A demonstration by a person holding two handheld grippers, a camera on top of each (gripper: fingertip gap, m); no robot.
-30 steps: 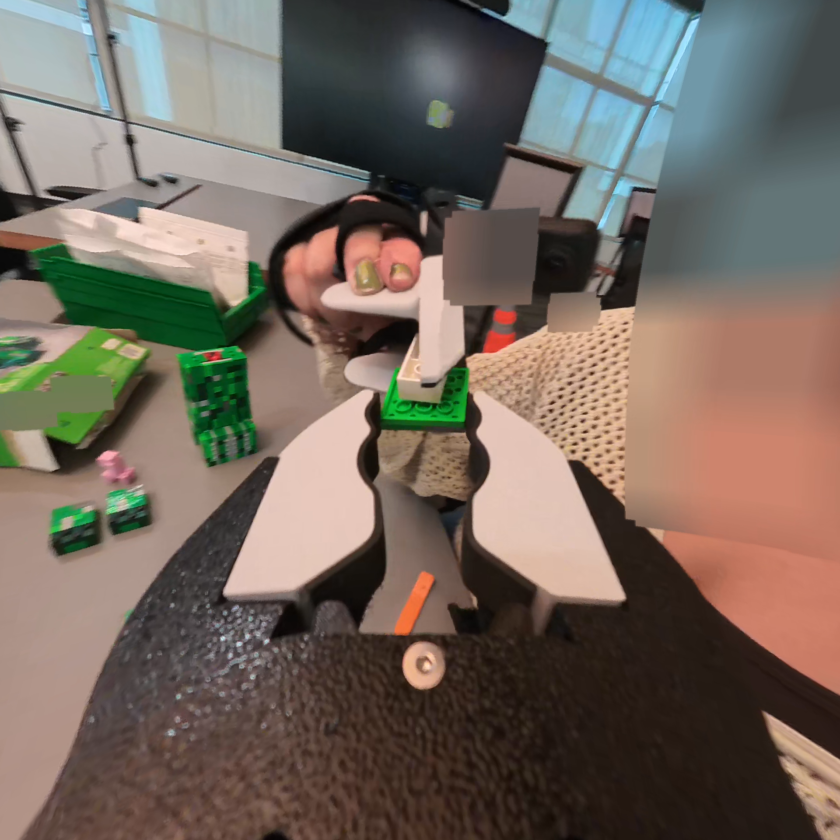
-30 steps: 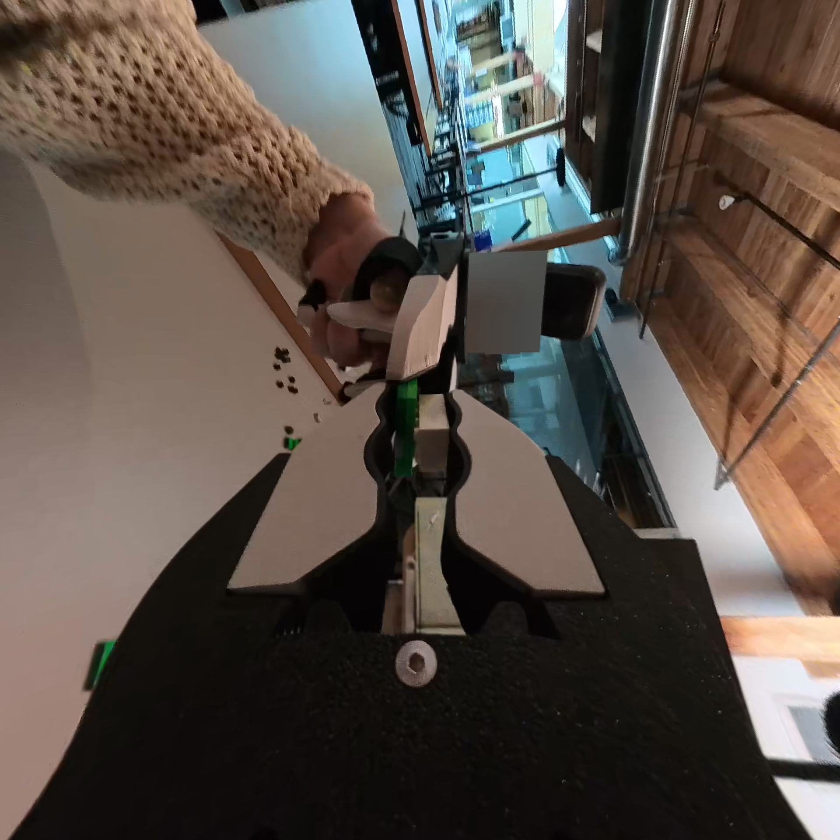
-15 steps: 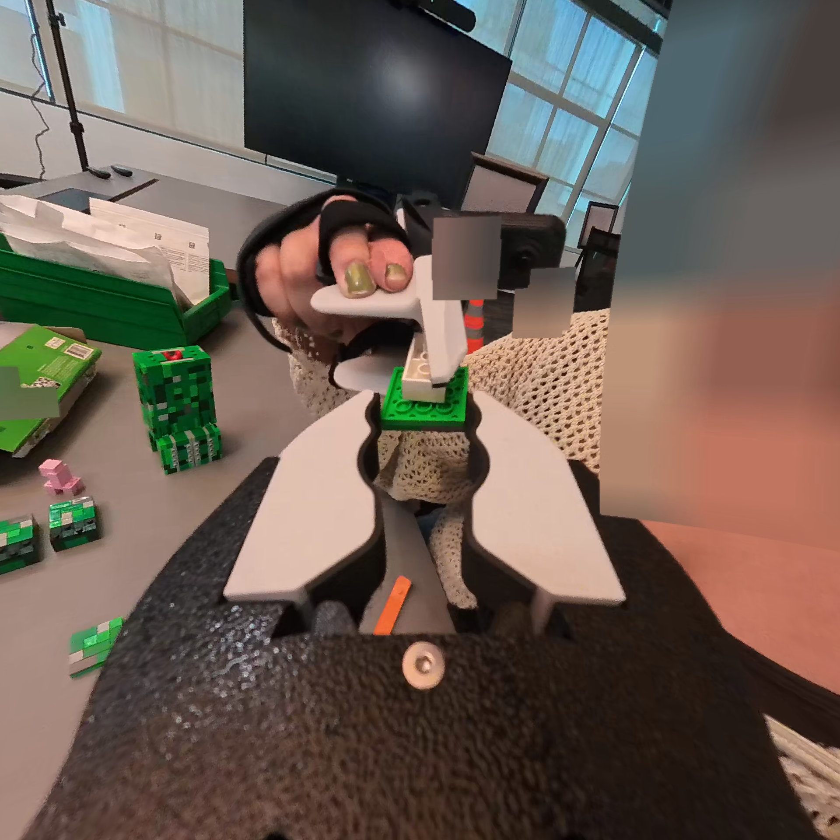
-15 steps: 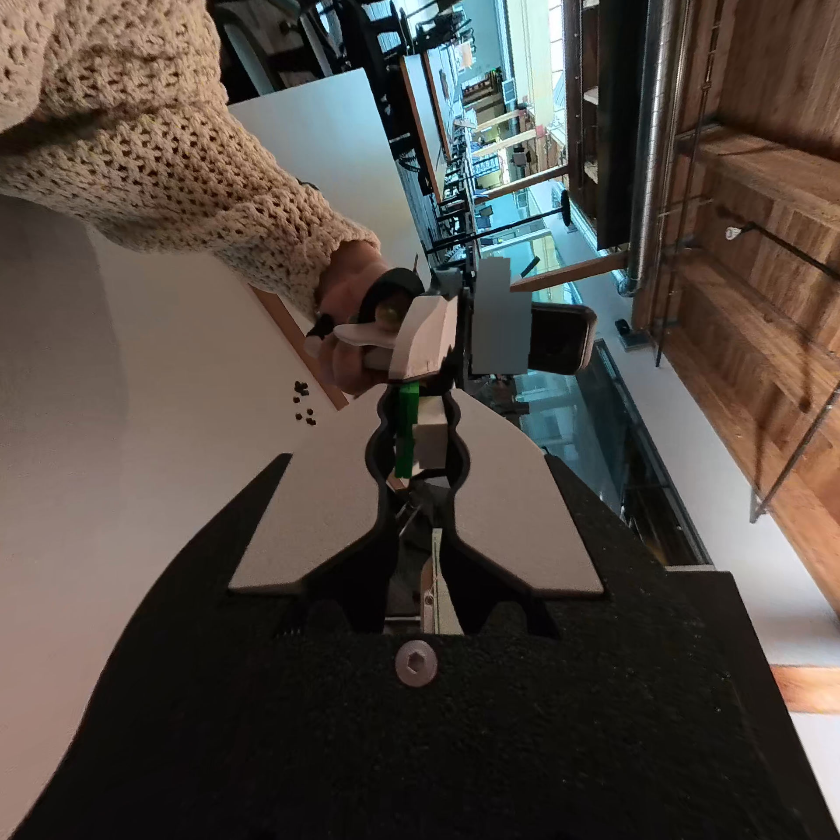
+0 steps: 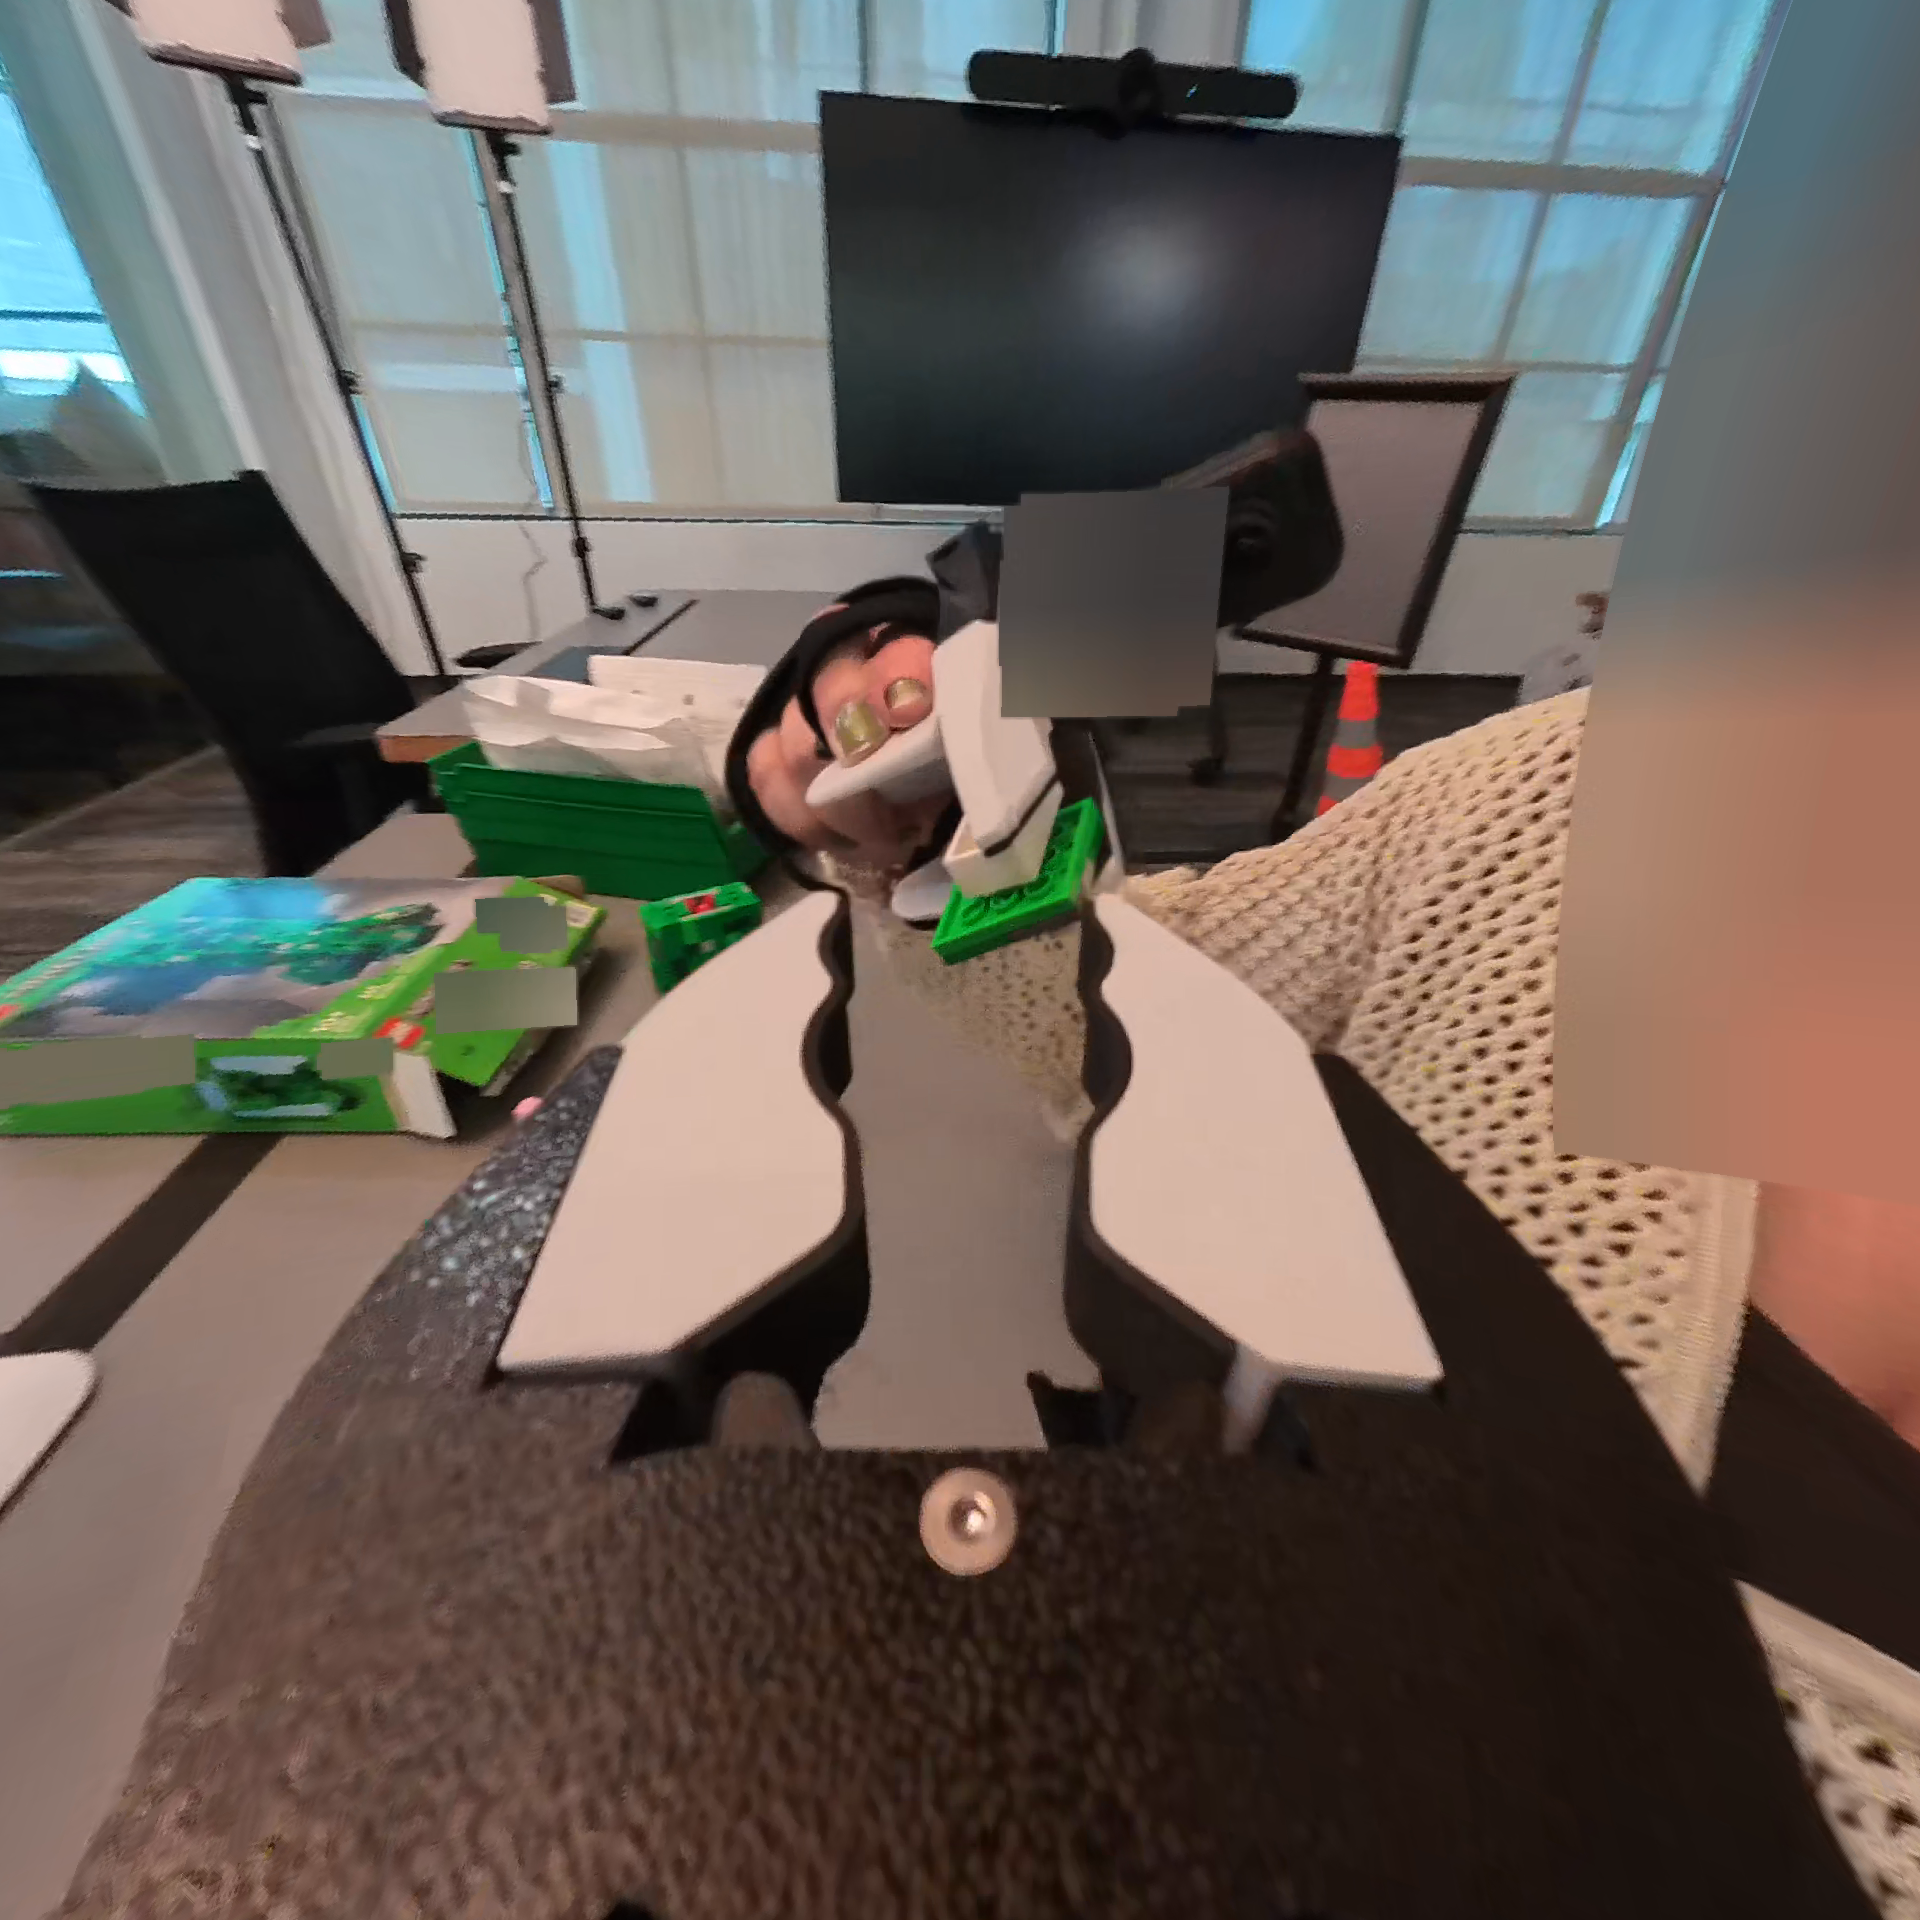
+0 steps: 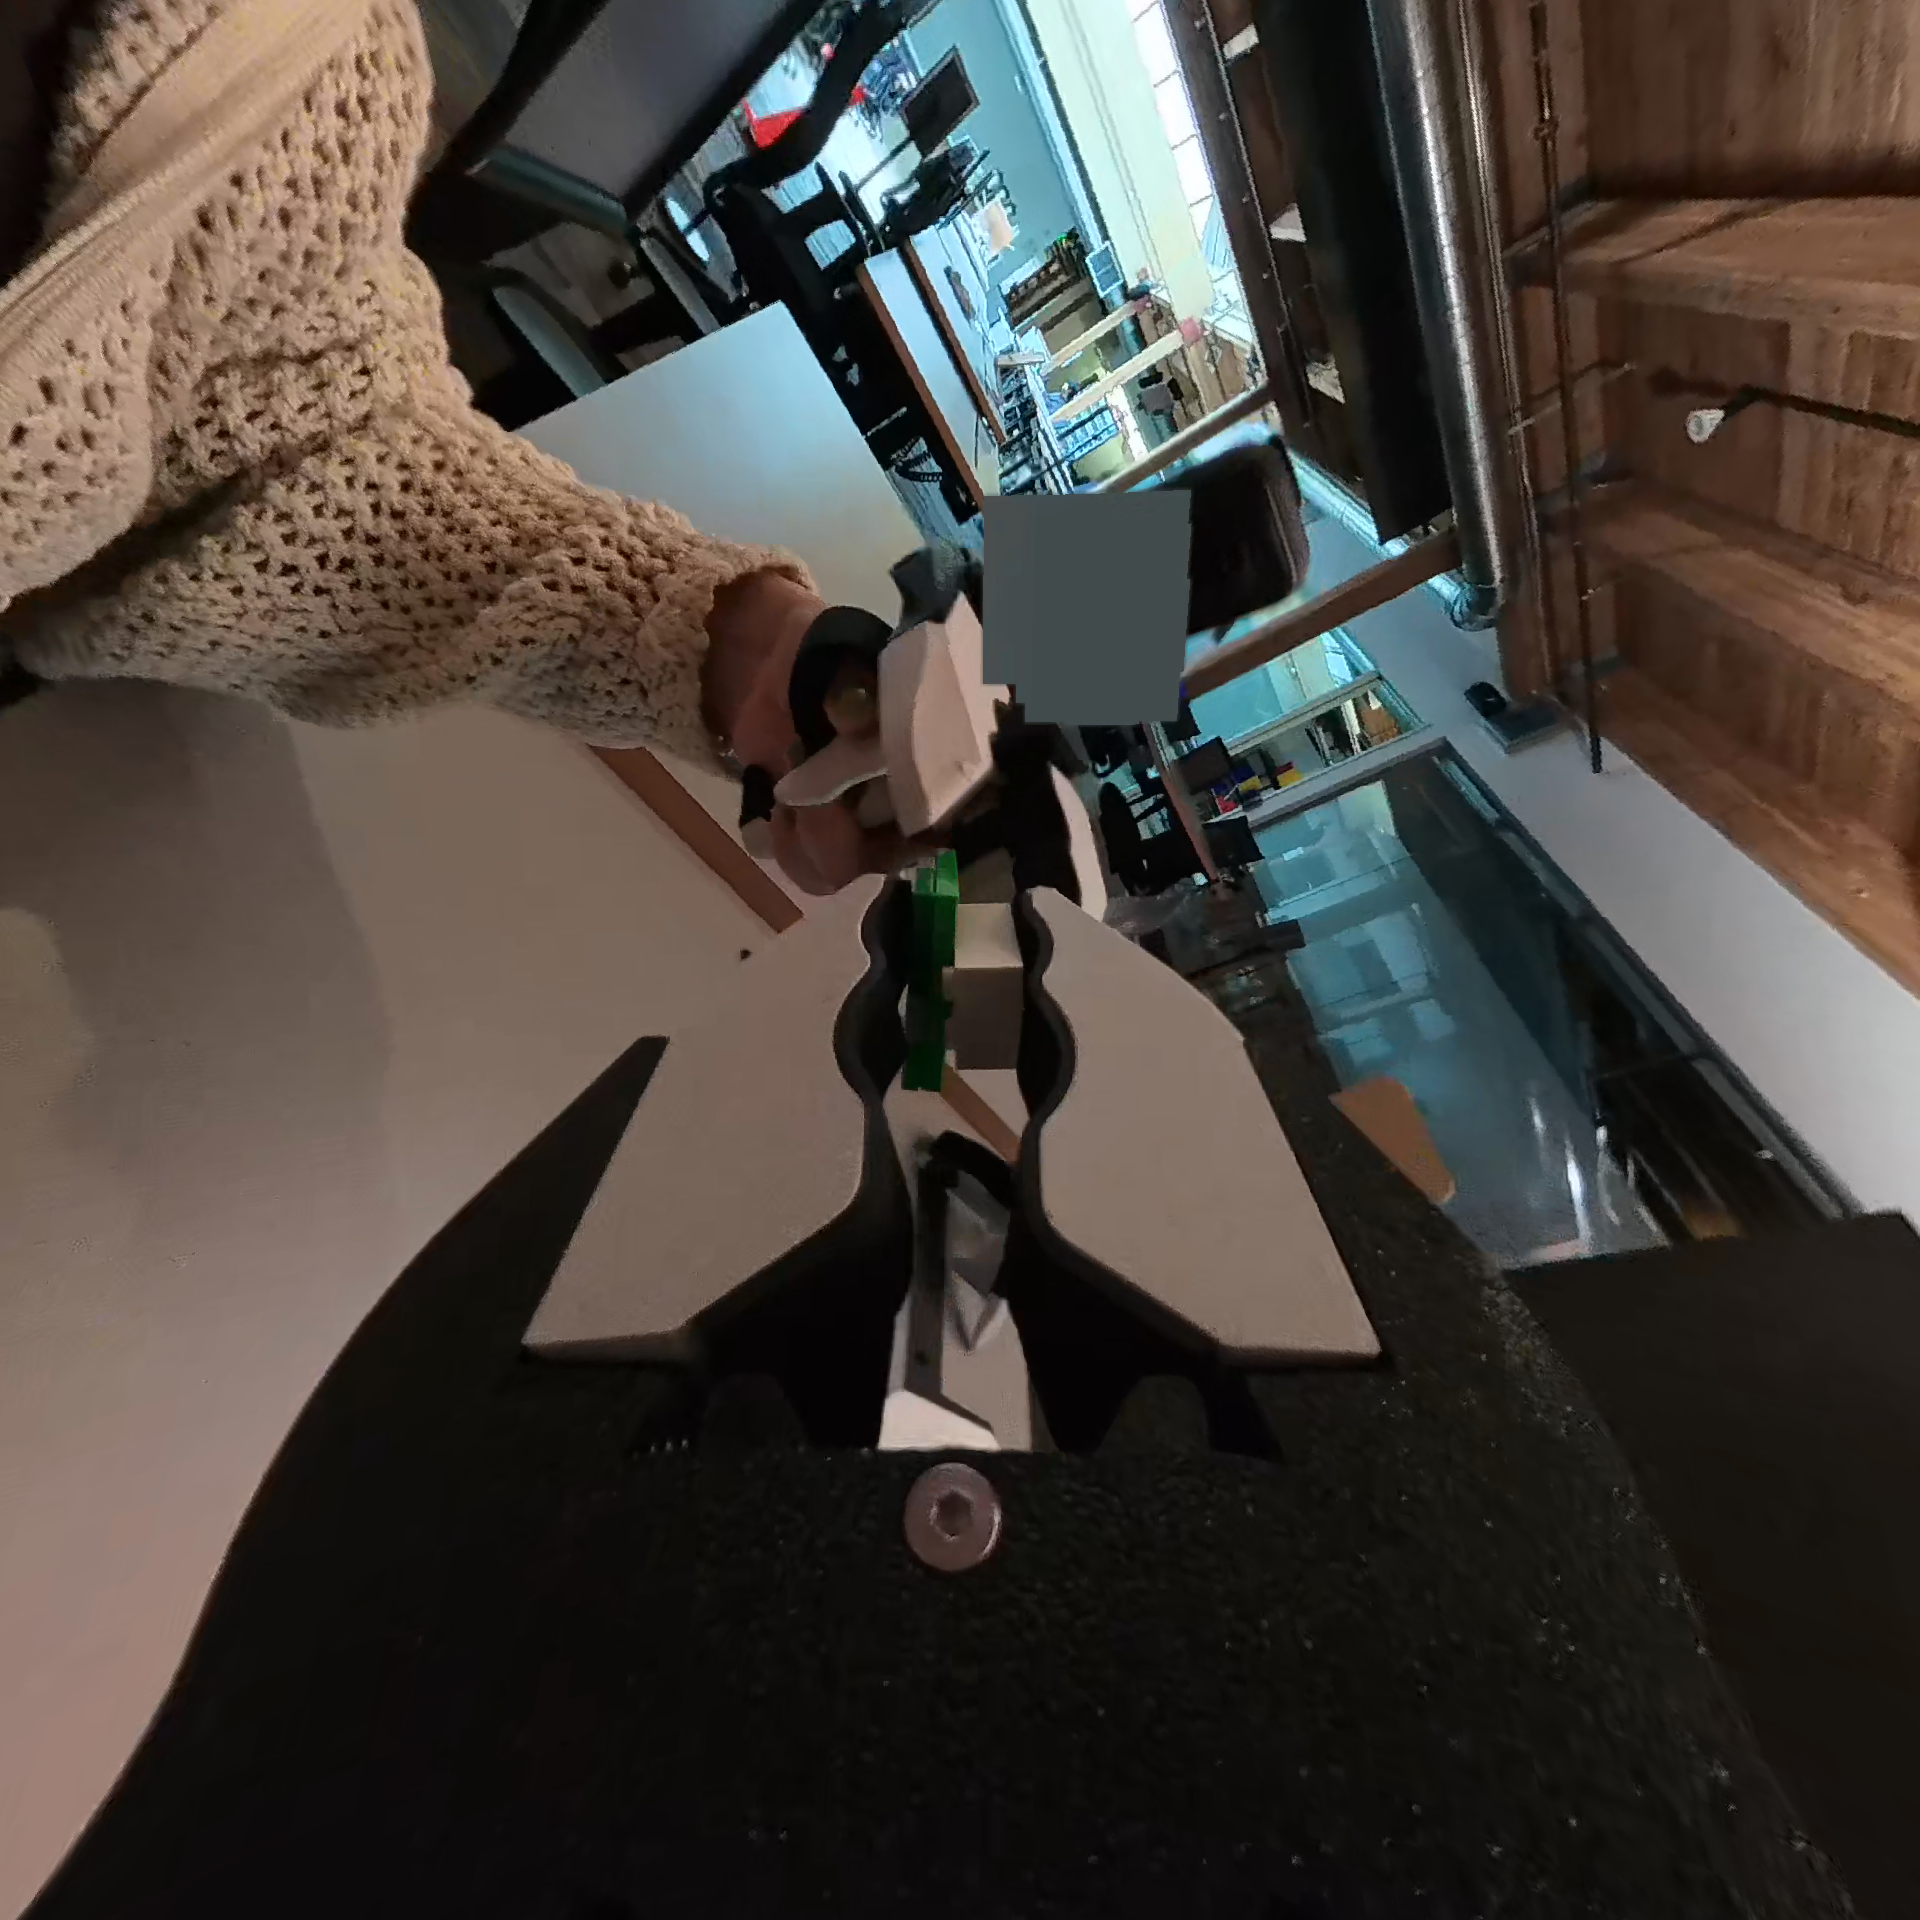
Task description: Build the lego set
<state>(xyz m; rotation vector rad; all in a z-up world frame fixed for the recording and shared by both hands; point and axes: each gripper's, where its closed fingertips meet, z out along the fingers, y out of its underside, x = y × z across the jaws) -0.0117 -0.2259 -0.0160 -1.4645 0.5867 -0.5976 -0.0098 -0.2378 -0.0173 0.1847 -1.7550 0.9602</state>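
Left hand-held gripper (image 5: 961, 925) gapes empty, just short of the green plate (image 5: 1013, 883). Right hand-held gripper (image 6: 951, 987) clamps that plate with its white brick (image 6: 982, 997), held above the bench (image 5: 94, 1226). Beside the plate lies the green set box (image 5: 260, 997), lettering masked.

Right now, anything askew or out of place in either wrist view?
Yes. The green plate with the white brick on it sits tilted in the right tool, which alone holds the pair. The left tool is open and clear of it. On the table, the set's box lies with its end flap open.
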